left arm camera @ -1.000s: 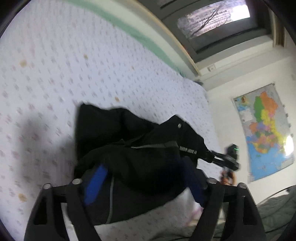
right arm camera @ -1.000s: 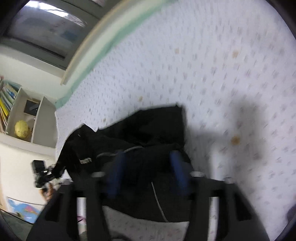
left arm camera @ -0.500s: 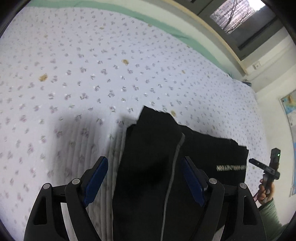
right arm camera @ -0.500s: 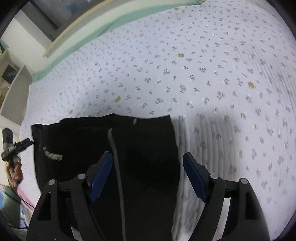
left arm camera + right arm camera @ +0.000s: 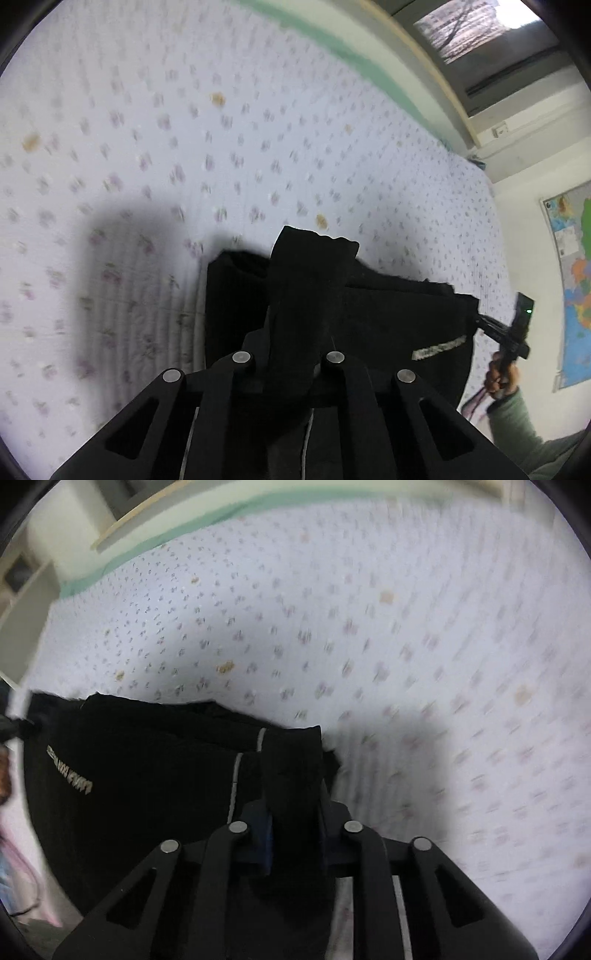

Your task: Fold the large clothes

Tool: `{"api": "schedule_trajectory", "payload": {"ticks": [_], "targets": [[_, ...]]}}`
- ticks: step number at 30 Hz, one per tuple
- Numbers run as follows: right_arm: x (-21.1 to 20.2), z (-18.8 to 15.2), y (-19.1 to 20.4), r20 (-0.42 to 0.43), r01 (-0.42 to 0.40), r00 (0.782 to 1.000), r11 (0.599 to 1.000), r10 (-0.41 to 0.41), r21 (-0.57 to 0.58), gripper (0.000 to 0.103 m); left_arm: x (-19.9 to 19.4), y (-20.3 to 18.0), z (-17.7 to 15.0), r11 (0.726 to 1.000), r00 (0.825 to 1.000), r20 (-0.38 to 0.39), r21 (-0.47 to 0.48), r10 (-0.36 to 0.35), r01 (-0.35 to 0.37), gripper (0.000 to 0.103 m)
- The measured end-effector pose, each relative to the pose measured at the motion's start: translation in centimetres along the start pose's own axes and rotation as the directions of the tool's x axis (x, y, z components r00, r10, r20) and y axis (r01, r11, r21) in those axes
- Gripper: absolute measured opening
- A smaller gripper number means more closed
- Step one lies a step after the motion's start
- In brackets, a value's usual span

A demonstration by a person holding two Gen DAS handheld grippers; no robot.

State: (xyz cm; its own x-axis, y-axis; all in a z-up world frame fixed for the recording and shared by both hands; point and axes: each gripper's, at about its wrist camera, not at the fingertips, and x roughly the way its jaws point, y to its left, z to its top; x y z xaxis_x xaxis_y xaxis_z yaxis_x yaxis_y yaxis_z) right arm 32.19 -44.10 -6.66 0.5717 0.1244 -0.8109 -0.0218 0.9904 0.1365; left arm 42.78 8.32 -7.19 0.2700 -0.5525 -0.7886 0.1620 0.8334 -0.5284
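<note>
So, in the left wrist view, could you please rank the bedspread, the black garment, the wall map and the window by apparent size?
1. Floral bedspread, by far the largest.
2. Black garment.
3. Wall map and window look similar; both sit far off and are cut by the fisheye edge, so I won't rank them.

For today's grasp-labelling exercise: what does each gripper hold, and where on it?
Both the left gripper and right gripper are shut on bunched edges of the black garment.
</note>
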Motion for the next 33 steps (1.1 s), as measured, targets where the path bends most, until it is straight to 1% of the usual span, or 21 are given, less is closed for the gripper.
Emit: {"api": "schedule_trajectory", "payload": {"ticks": [2,4,6,8,9,10,11,13,15,17,19,20,21,22,23,24,25,27,29,31,33], "targets": [[-2.0,0.8,0.8,0.047,0.070,0.997,0.997,-0.068,-0.033,0.019,-2.3,-1.2,0.9,1.000,0.999,0.044,0.027,0.011,-0.012,0.009],[-3.7,2.6,2.2,0.107,0.160,0.983,0.983,-0.150,-0.088,0.018,-3.8,-2.1,2.7,0.999,0.996,0.087,0.035,-0.014,0.011,0.009],[-3.8,4.9,2.9,0.147,0.216,0.969,0.971,-0.201,-0.099,0.018,-4.2,-2.9,4.5,0.999,0.992,0.128,0.041,0.004,-0.009,0.009],[-2.4,6.4,2.7,0.136,0.228,0.967,0.970,-0.217,-0.078,0.018,-2.3,-3.1,5.8,0.994,0.988,0.128,0.043,0.091,-0.097,0.009],[-0.8,7.0,2.4,0.110,0.226,0.969,0.972,-0.219,-0.059,0.018,-1.2,-2.6,6.0,0.992,0.986,0.115,0.029,0.120,-0.124,0.009],[1.0,7.3,2.1,0.077,0.222,0.973,0.974,-0.218,-0.046,0.018,0.9,-1.5,6.1,0.988,0.984,0.084,-0.003,0.156,-0.156,0.009],[3.0,7.3,1.8,0.037,0.219,0.975,0.975,-0.217,-0.032,0.018,2.4,-0.4,6.0,0.985,0.984,0.058,-0.030,0.171,-0.169,0.009],[6.7,6.6,0.9,-0.052,0.184,0.982,0.983,-0.184,0.000,0.017,5.7,1.9,5.3,0.978,0.982,0.000,-0.093,0.189,-0.188,0.010],[9.4,5.6,0.5,-0.108,0.154,0.983,0.988,-0.150,0.033,0.018,8.2,3.6,4.2,0.971,0.981,-0.042,-0.137,0.190,-0.194,0.010],[9.9,5.3,0.3,-0.109,0.149,0.984,0.987,-0.142,0.053,0.020,8.7,3.6,4.0,0.971,0.978,-0.036,-0.119,0.205,-0.207,0.011],[9.3,5.5,-0.2,-0.102,0.139,0.986,0.987,-0.131,0.079,0.028,8.1,3.1,4.2,0.971,0.975,-0.031,-0.083,0.221,-0.223,0.017],[8.9,5.6,-0.7,-0.104,0.133,0.987,0.986,-0.122,0.102,0.036,7.4,2.8,4.4,0.971,0.973,-0.026,-0.064,0.230,-0.231,0.020],[7.9,5.7,-1.5,-0.101,0.112,0.990,0.983,-0.098,0.143,0.039,6.3,2.5,4.5,0.971,0.972,-0.015,-0.052,0.235,-0.235,0.024],[6.8,5.6,-1.9,-0.083,0.088,0.994,0.982,-0.075,0.167,0.039,5.3,2.2,4.5,0.971,0.972,-0.004,-0.045,0.233,-0.233,0.027],[5.5,5.5,-2.2,-0.055,0.061,0.997,0.981,-0.052,0.184,0.041,3.9,2.1,4.4,0.974,0.974,0.021,-0.037,0.226,-0.225,0.029],[3.3,5.3,-2.3,-0.013,0.029,1.000,0.980,-0.027,0.198,0.048,2.7,1.8,4.4,0.974,0.973,0.047,-0.029,0.228,-0.227,0.035],[1.6,5.0,-2.2,0.017,0.010,1.000,0.979,-0.014,0.203,0.054,1.1,1.3,4.2,0.969,0.966,0.078,-0.016,0.247,-0.247,0.040],[-1.9,4.4,-1.4,0.076,-0.016,0.997,0.981,0.002,0.192,0.063,-1.9,-0.3,3.4,0.953,0.946,0.135,0.031,0.296,-0.302,0.042],[-4.7,3.2,0.4,0.111,-0.047,0.993,0.985,0.029,0.167,0.065,-3.9,-2.1,2.2,0.945,0.940,0.160,0.079,0.302,-0.317,0.042],[-6.2,1.5,3.2,0.106,-0.082,0.992,0.987,0.067,0.141,0.065,-4.8,-4.9,0.6,0.943,0.947,0.175,0.154,0.268,-0.295,0.042],[-5.8,-0.5,6.3,0.051,-0.134,0.990,0.985,0.129,0.112,0.065,-4.4,-8.0,-1.9,0.951,0.971,0.151,0.222,0.185,-0.216,0.043]]}}
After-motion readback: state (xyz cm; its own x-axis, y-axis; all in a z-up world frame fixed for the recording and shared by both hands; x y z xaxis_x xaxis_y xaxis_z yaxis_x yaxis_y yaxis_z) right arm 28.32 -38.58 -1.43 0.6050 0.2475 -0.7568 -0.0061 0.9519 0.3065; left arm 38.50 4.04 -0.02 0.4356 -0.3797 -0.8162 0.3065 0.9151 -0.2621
